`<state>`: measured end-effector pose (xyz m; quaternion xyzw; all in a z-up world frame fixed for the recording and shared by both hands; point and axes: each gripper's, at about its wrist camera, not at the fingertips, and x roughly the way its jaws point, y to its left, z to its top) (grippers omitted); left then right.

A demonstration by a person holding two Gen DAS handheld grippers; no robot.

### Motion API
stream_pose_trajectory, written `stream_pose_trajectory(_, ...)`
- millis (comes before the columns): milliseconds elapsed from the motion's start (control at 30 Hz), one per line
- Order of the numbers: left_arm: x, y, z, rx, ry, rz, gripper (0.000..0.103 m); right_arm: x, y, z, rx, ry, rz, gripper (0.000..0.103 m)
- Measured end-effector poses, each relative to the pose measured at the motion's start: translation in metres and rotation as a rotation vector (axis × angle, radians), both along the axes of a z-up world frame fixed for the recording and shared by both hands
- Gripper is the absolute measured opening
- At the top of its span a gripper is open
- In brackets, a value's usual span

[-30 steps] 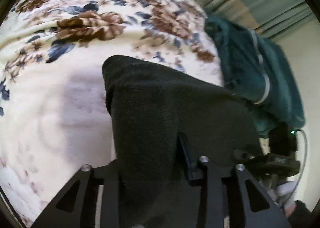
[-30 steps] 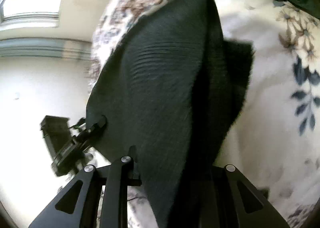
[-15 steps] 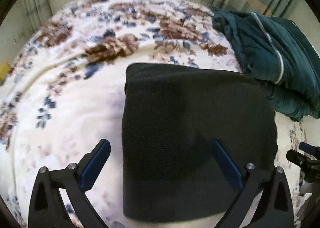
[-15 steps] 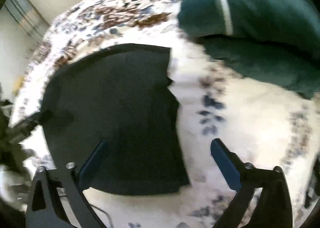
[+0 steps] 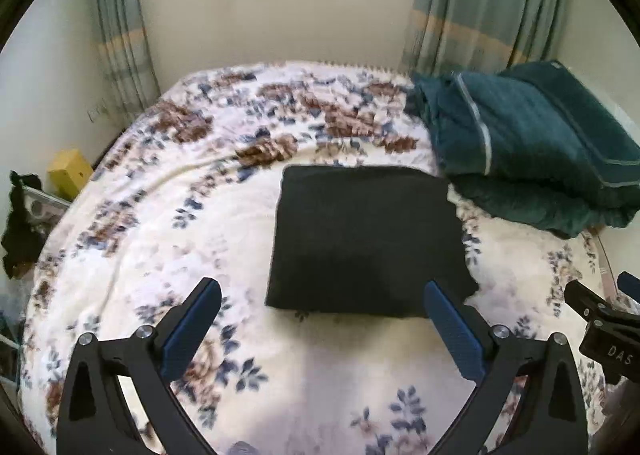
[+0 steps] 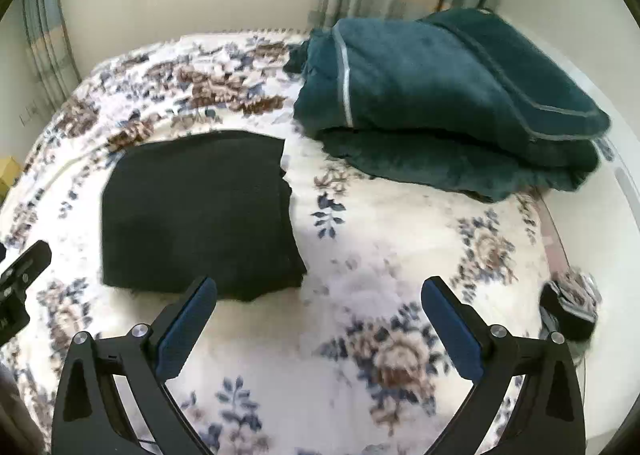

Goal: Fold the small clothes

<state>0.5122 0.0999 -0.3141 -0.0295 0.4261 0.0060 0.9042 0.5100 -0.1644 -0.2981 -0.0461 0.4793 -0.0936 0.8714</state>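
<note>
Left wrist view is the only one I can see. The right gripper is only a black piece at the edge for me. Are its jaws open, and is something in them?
Observer: In the right wrist view the right gripper is wide open with nothing between its fingers; only the floral blanket shows below it.
Operator: And what is ahead of it?
Observer: The black folded garment lies ahead and to the left, not between the fingers.
Operator: Is there anything far on the right that I cannot see?
Observer: Yes, a small dark object lies near the blanket's right edge, too blurred to identify.
</note>
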Motion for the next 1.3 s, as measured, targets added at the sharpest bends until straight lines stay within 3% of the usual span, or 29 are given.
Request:
stream_pose_trajectory(333, -0.128, -0.010, 0.133, 0.035, -0.133, -0.001, 0.103, -0.152, -0.001, 0.147, 0.000, -0.133, -0.005, 0.103)
stream_pose_trajectory(467, -0.175, -0.015, 0.174, 0.023, -0.163, -0.008, 0.103, -0.212, 0.003, 0.210, -0.017, -0.202, 0.012, 0.103)
stream_pose_trajectory(700, -0.247, -0.022, 0.232, 0.030, -0.228, -0.007, 0.103, -0.316, 0.005, 0.296, 0.012, -0.268, 0.035, 0.103)
stream_pose_trajectory(1000, -0.314, -0.027, 0.264, 0.015, -0.267, 0.014, 0.103, -0.402, 0.000, 0.356, 0.027, -0.354, 0.070, 0.103)
stream_pose_trajectory(1300, -0.334, -0.030, 0.273, 0.014, -0.280, 0.026, 0.103, -0.429, -0.005, 0.374, 0.034, -0.360, 0.099, 0.103)
